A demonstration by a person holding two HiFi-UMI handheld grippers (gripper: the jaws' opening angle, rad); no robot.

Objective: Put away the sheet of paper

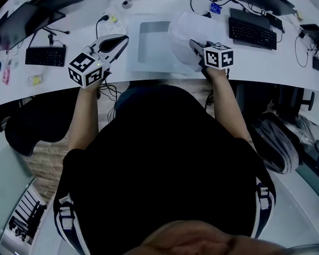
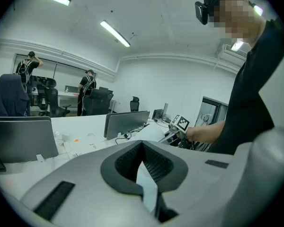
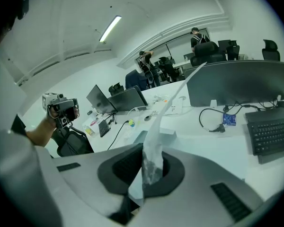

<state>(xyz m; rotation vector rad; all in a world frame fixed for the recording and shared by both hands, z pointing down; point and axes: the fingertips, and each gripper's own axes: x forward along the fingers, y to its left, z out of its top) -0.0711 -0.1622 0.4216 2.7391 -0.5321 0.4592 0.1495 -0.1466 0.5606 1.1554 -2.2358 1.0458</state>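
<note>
1. My right tongs are clamped shut on the sheet, which is gripped by its near edge. The paper is wrinkled where the pads bite it.
2. In the right gripper view the sheet rises from the jaws as a thin, leaning blade, because I see it nearly edge-on.
3. From the head view the sheet hangs in the air above the desk. It is just right of the tray, and its left side overlaps the tray's right rim.
4. My left tongs are off to the left of the tray, apart from the sheet, with their jaw tips together.
5. Nothing of the sheet reaches the left tongs (a pale sliver shows low between the pads, and I cannot tell whether it is a scrap or the desk behind).
6. A keyboard lies on the desk to the right of the sheet, and another keyboard lies far left.
</note>
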